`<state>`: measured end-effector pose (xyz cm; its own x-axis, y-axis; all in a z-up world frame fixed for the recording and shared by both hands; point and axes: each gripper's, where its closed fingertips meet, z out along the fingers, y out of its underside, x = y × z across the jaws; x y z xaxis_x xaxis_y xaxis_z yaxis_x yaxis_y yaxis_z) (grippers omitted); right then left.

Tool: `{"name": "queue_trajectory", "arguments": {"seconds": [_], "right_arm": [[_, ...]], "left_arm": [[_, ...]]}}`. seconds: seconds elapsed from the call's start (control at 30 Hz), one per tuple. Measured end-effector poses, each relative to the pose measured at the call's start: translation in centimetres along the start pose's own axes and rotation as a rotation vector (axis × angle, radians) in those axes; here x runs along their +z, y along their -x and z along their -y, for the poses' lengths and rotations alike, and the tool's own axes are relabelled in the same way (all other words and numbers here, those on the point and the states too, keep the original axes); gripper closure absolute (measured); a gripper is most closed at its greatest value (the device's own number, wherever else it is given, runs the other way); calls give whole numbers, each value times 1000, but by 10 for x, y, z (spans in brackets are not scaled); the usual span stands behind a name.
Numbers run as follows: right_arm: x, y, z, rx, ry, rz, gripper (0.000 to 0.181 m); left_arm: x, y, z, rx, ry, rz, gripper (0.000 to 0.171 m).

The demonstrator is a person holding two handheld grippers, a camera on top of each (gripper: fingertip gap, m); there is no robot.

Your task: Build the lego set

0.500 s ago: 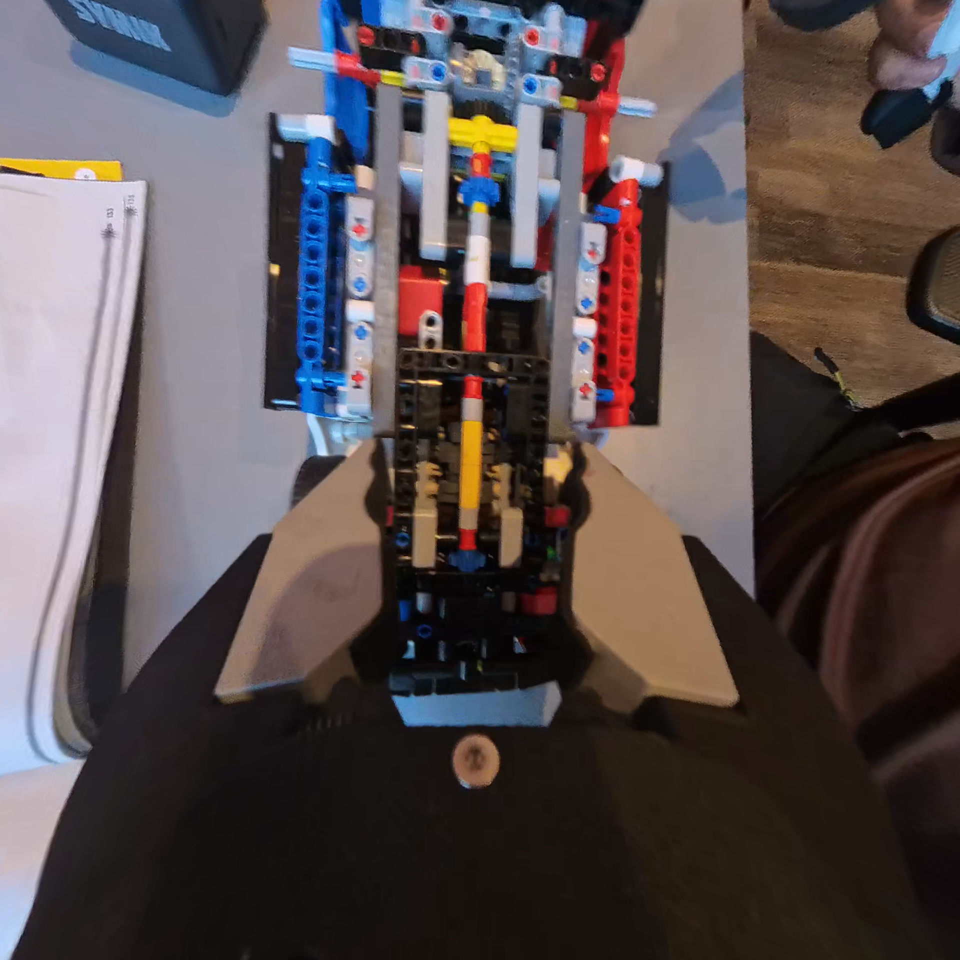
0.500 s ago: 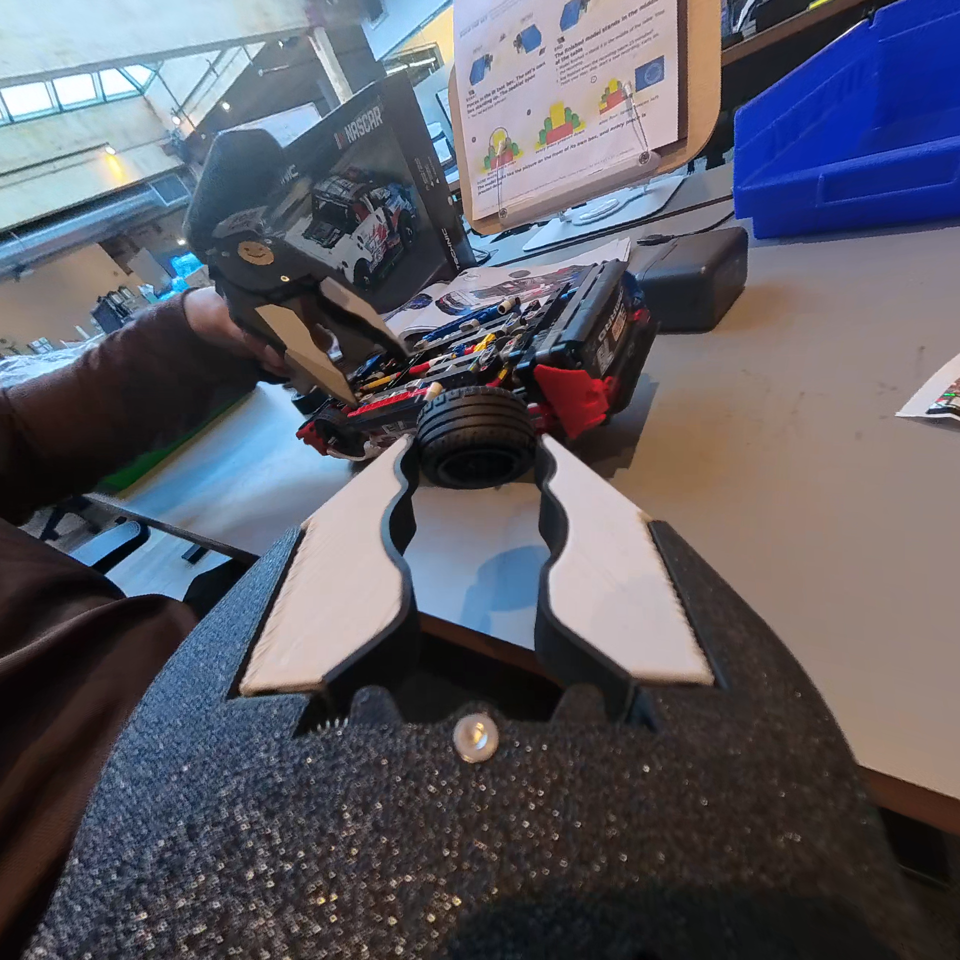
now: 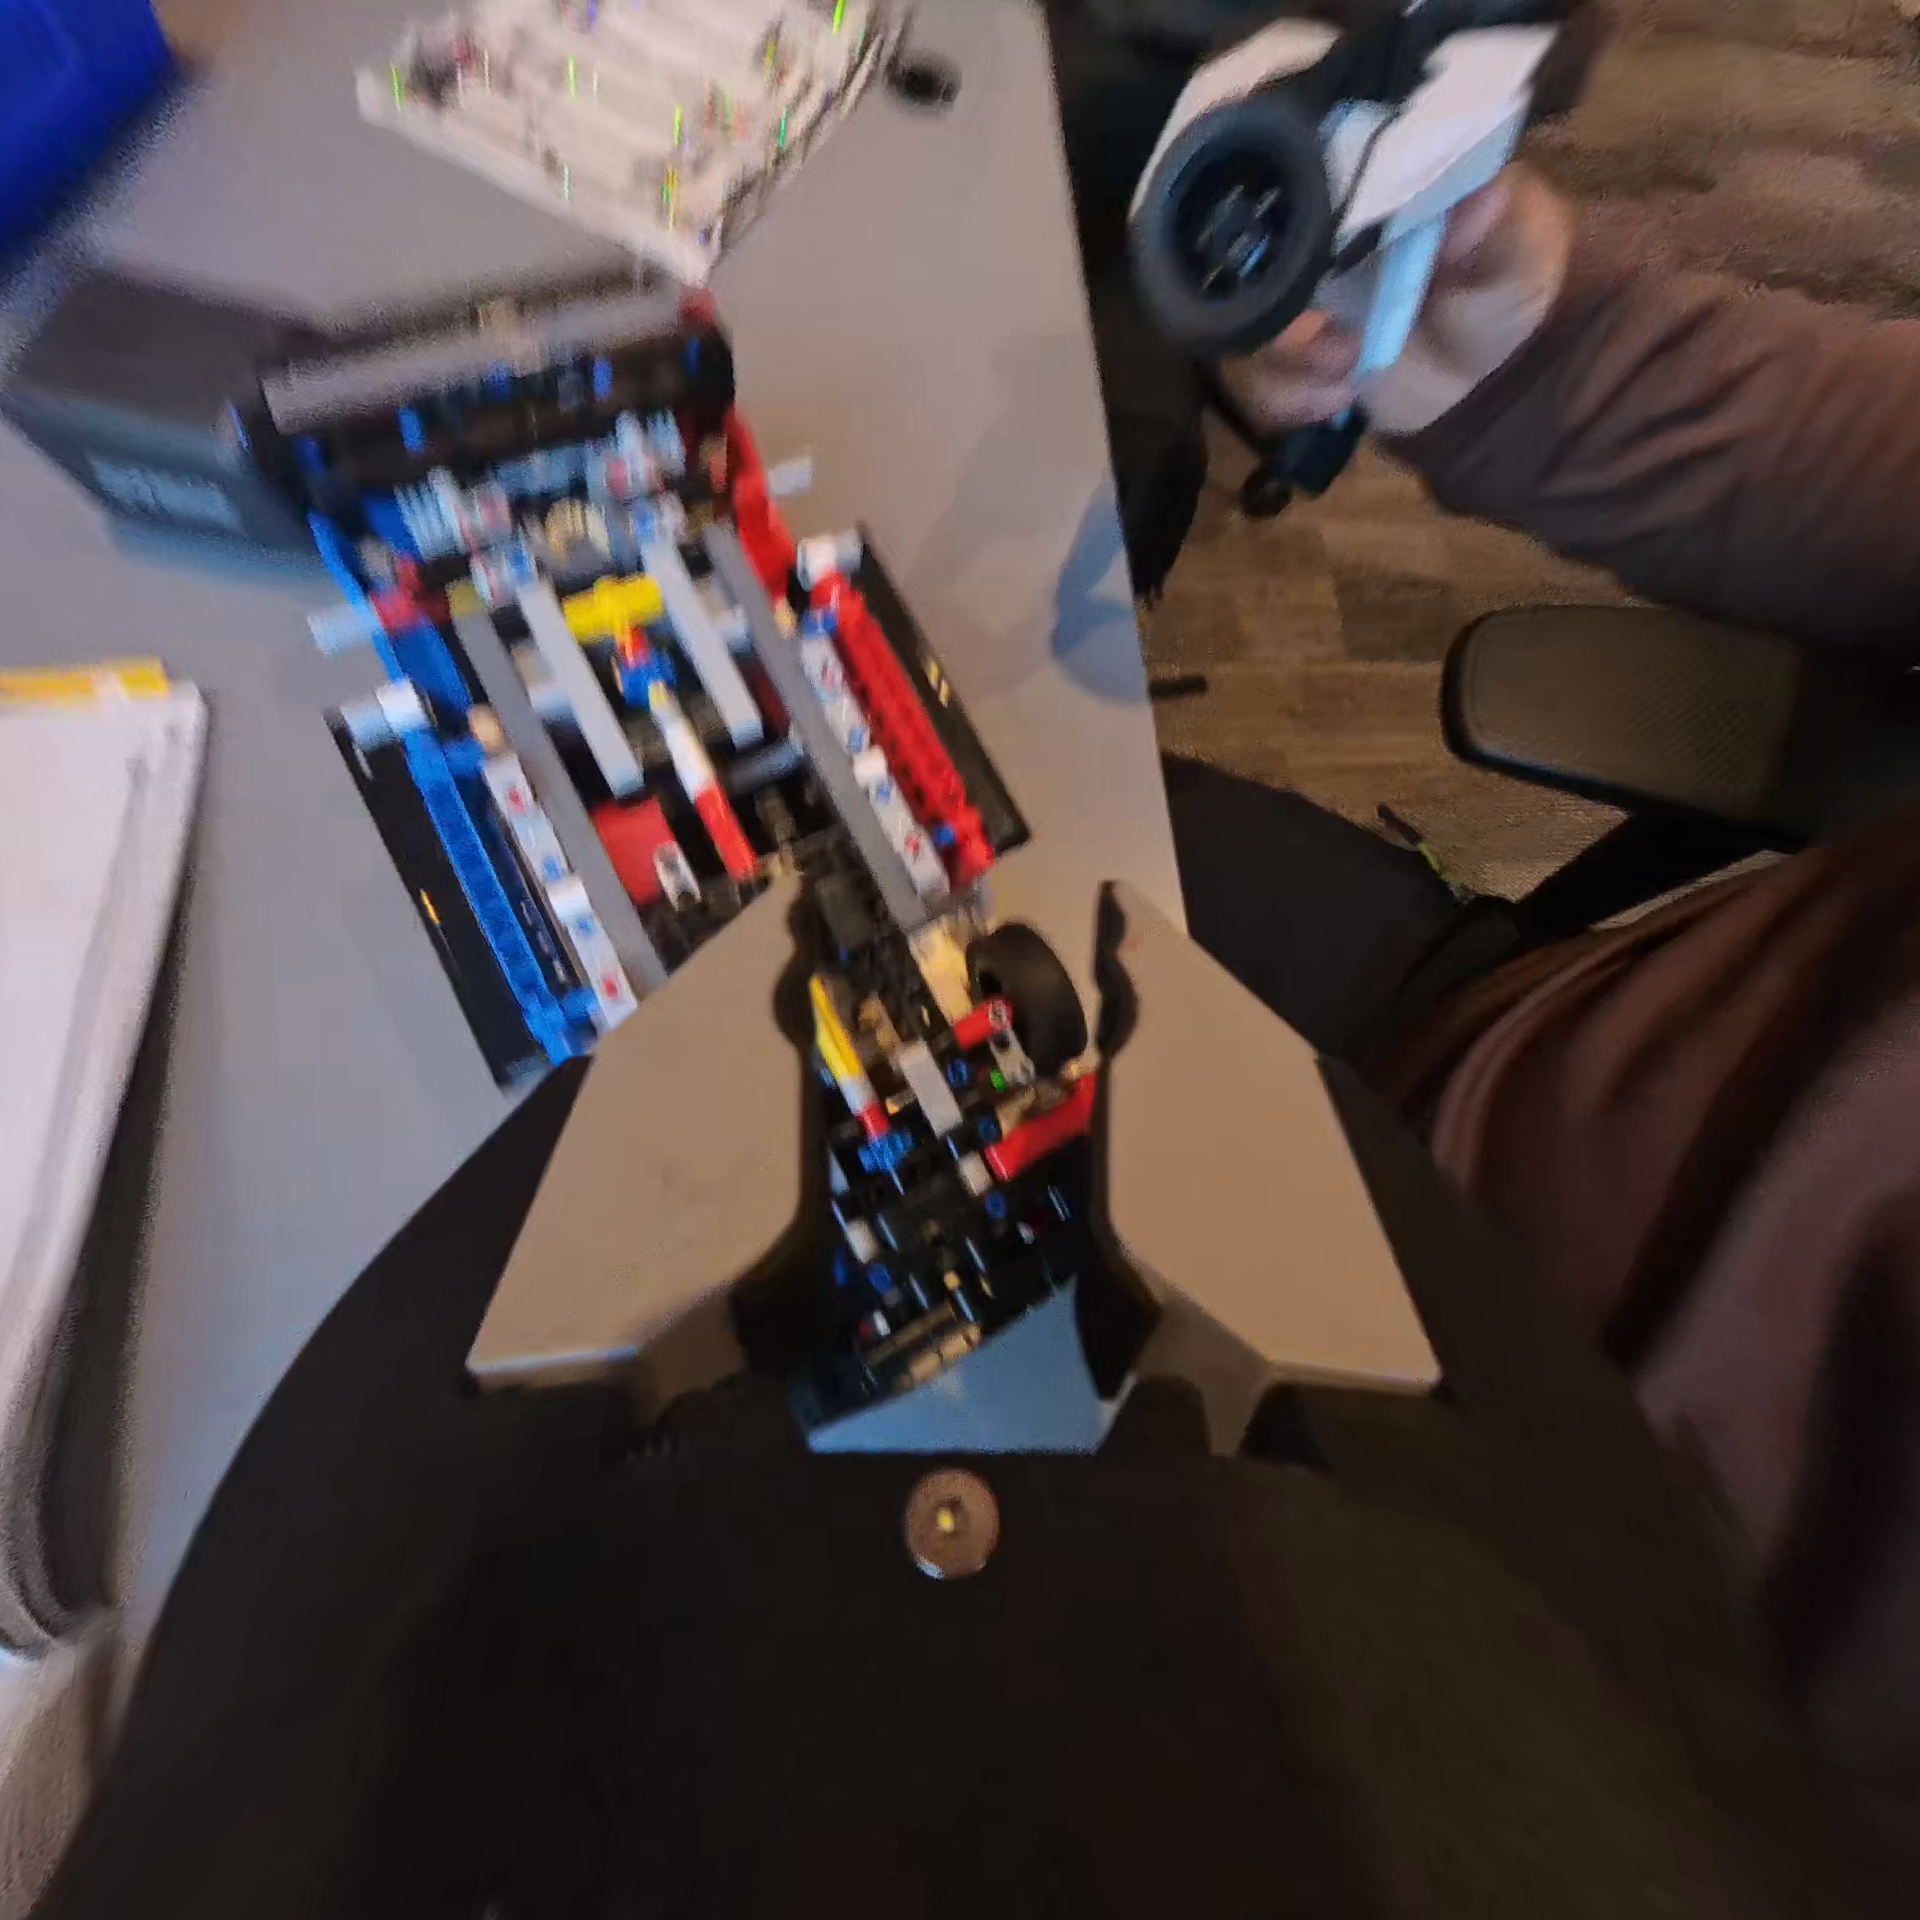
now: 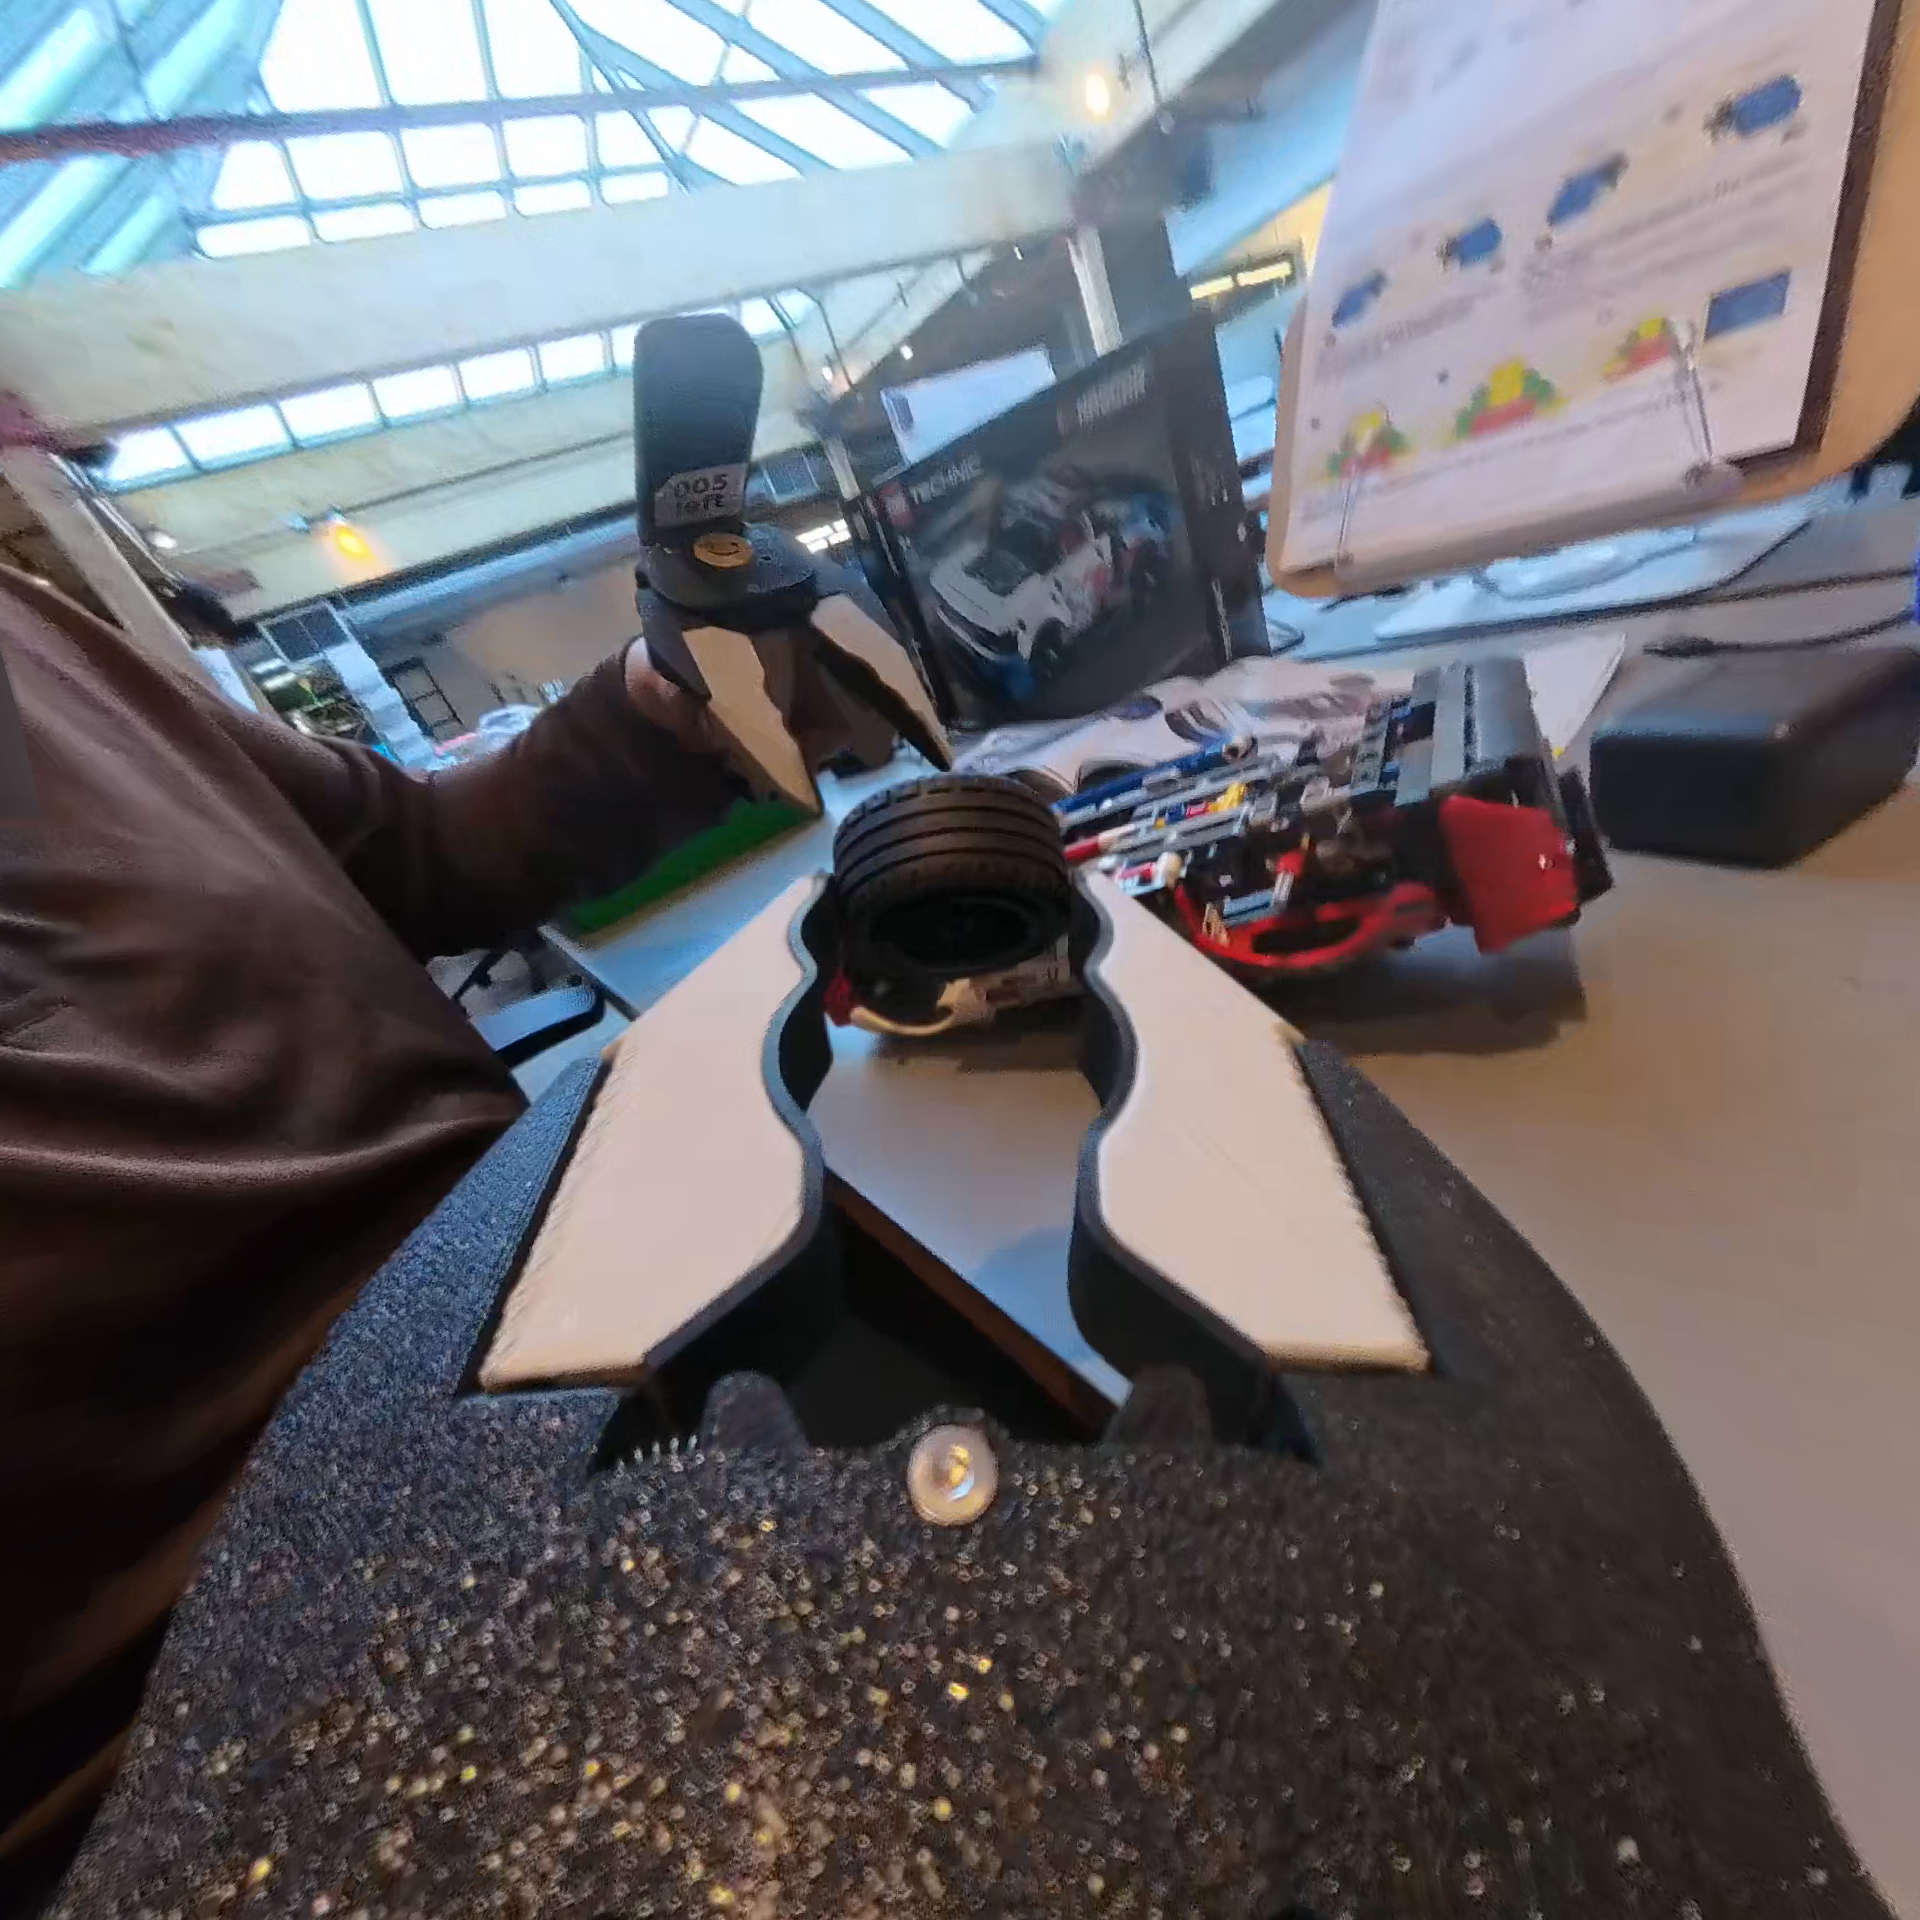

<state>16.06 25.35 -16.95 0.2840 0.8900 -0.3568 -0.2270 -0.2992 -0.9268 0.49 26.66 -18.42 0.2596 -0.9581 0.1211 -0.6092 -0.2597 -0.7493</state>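
The lego car chassis (image 3: 665, 727) is seen as a black frame crossed by grey beams, with a blue beam row along one side, a red beam row along the other, and a yellow piece near the middle. A black tyre (image 4: 951, 862) with a ribbed tread pattern is seen between the pale beige fingers (image 4: 1205, 1143) of the right claw (image 4: 951, 914), whose body is black and speckled with glitter. The left claw (image 3: 945, 1049) is shown with tan fingers on a plain black body. The surface (image 4: 1662, 1195) is light grey. A red panel (image 4: 1507, 873) is seen at the chassis end. A dark brown sleeve (image 4: 208, 987) is visible, and a blue bin (image 3: 62, 114) sits at a corner.
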Motion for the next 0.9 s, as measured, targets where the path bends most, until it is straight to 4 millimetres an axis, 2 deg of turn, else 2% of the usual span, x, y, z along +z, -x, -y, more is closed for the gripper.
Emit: {"name": "queue_trajectory", "arguments": {"seconds": [0.03,0.1,0.17,0.2,0.27,0.3,0.37,0.47,0.57,0.7,0.8,0.9], "right_arm": [[0,-2,3,-19,-16,1,142],[2,-16,1,-64,3,-51,143],[6,-32,-3,-90,45,-128,142],[9,-36,-3,-99,54,-145,142],[15,-44,-4,-75,75,-182,142],[17,-51,-7,-60,94,-219,142],[17,-66,-14,-47,147,-298,142],[18,-74,-21,-66,207,-333,142],[22,-76,-23,-78,235,-301,142],[23,-87,-21,-90,272,-264,142],[24,-92,-18,-91,279,-237,142],[28,-97,-18,-84,290,-224,142]], "left_arm": [[-2,0,14,71,-38,11,131],[5,14,40,242,-74,89,144],[24,34,58,416,-35,143,149],[37,43,63,482,9,144,147],[57,68,64,546,131,129,137],[61,85,61,538,197,132,133],[59,112,48,468,305,86,121],[52,139,45,387,278,22,118],[62,143,58,434,203,-66,106],[89,140,79,635,178,-142,99],[109,142,71,697,252,-265,97],[116,139,60,675,302,-389,98]]}}
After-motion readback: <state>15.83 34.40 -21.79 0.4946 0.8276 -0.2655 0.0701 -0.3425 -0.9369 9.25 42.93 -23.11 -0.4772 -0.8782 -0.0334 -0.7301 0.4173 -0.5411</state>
